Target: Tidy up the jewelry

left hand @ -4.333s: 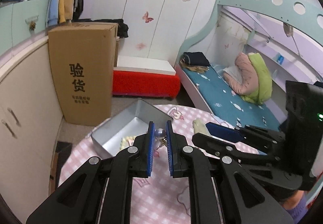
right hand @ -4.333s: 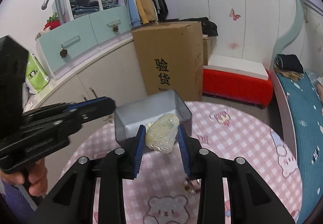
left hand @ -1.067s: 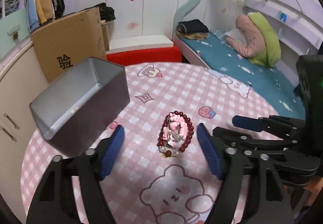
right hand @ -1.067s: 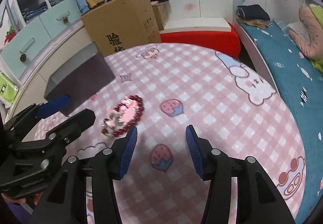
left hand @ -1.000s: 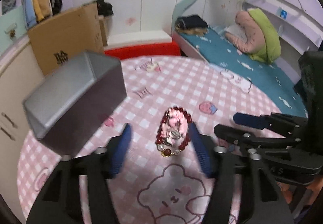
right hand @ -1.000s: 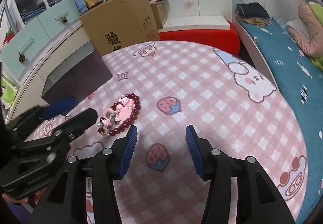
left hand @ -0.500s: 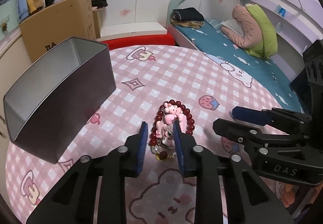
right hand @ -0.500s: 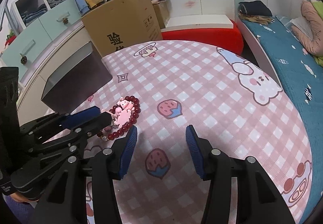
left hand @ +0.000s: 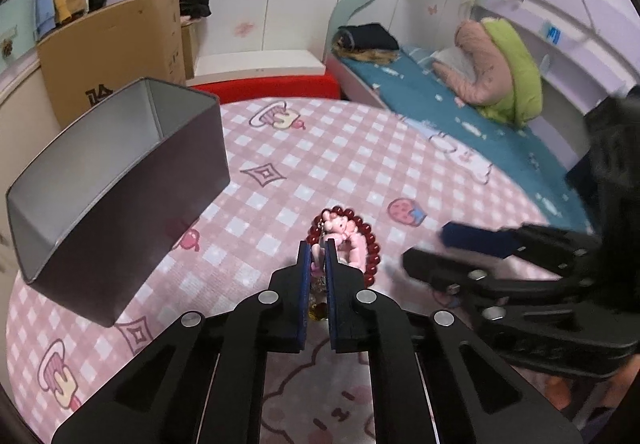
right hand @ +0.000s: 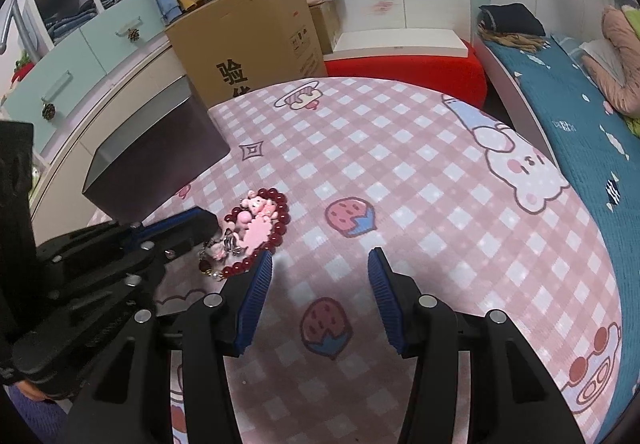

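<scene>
- My left hand-held gripper [left hand: 319,250] has just closed, pinching only the pink charm [left hand: 340,240] at frame centre; the red bead bracelet [left hand: 370,244] may slip off.
- My right hand-held gripper [right hand: 320,264] hangs open, empty, low over the bench [right hand: 420,172]; it could snag the beads.

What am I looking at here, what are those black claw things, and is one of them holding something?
No robot: a person holds a two-finger gripper in each hand, each with a camera looking along its fingers. The left camera shows the left gripper; its jaws have just been closing and now pinch the charm part of a red bead bracelet lying on the pink checked tablecloth. The right camera shows the right gripper open, holding nothing, beside the same bracelet. A grey open-topped metal box stands on the cloth just behind the bracelet, probably meant for the jewelry. Behind are a cardboard box and a bed.
</scene>
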{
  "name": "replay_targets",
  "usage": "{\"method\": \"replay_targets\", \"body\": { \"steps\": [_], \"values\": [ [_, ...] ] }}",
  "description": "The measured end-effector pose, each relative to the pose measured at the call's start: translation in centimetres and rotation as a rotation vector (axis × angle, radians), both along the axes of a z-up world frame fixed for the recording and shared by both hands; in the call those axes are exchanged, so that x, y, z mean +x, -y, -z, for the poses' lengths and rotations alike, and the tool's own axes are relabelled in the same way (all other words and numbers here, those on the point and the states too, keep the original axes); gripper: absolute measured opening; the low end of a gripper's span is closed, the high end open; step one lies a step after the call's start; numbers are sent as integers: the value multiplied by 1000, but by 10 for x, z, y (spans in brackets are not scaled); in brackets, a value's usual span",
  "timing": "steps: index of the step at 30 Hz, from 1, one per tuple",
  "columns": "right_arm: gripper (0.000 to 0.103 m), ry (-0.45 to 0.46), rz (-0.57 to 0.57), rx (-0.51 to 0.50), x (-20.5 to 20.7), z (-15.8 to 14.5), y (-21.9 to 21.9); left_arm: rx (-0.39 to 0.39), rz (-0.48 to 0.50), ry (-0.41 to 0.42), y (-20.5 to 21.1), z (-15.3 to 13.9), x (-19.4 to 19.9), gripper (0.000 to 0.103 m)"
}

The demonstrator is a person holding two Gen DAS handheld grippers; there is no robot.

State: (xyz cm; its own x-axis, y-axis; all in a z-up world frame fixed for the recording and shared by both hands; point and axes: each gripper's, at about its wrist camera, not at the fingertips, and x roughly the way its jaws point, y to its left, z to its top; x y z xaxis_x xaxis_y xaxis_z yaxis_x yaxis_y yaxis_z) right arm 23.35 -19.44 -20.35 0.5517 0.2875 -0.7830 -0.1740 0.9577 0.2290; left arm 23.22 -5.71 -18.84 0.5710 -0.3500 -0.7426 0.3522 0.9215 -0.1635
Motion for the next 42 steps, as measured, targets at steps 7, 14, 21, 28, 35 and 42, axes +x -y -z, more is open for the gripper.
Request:
{"method": "replay_targets", "body": {
  "steps": [7,14,21,28,35,42],
  "values": [
    [49,2,-13,-16,3,-1,-10,-87,-32,40,-32,-31,-8,7],
    [49,39,-52,-54,0,-7,-31,-88,-82,60,-62,-44,-19,7],
    [38,67,-84,-78,5,-12,-54,-73,-104,22,-74,-30,-23,8],
    [29,42,-72,-110,12,-2,-62,-88,-98,13,-79,-27,-24,8],
    [14,31,-77,-115,13,2,-63,-90,-84,-13,-76,-18,-21,8],
    [7,42,-70,-98,7,-1,-60,-94,-71,-25,-71,-15,-23,8]
  ]
}}
